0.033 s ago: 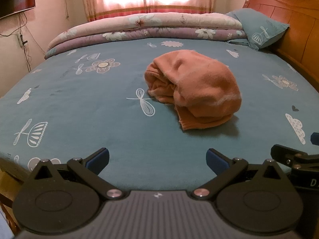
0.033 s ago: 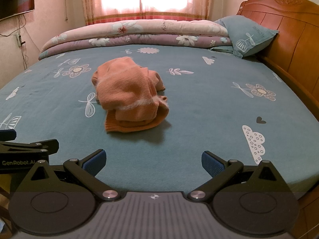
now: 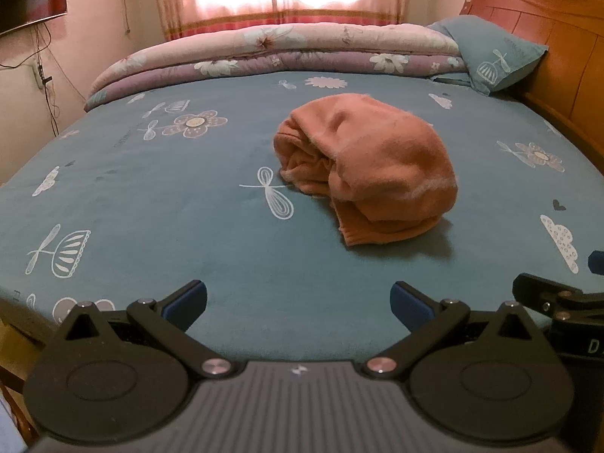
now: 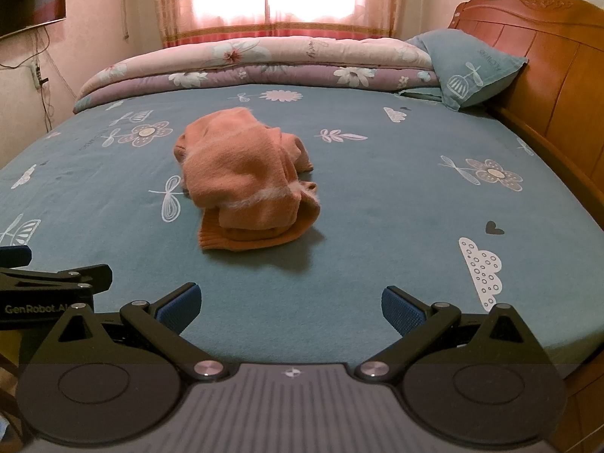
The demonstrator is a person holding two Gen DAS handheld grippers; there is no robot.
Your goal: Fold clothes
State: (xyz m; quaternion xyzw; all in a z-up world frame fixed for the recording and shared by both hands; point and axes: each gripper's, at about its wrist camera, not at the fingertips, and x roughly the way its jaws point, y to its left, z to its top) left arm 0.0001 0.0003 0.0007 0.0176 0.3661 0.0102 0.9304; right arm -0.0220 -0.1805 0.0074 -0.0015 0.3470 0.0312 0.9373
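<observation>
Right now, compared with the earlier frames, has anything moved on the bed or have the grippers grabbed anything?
Nothing visibly changed. The orange garment lies bunched on the teal bedsheet, untouched. The left gripper and right gripper are both open and empty, short of the garment, over the bed's near edge. The folded quilt and pillow are where they were.

left wrist: bed [image 3: 151, 226] foot edge, facing headboard | right wrist: beside, same | shared: orange garment [image 3: 370, 166]

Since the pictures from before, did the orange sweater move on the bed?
No. The orange sweater sits in the same crumpled heap, just right of the dragonfly print on the bed sheet, as before.
</observation>
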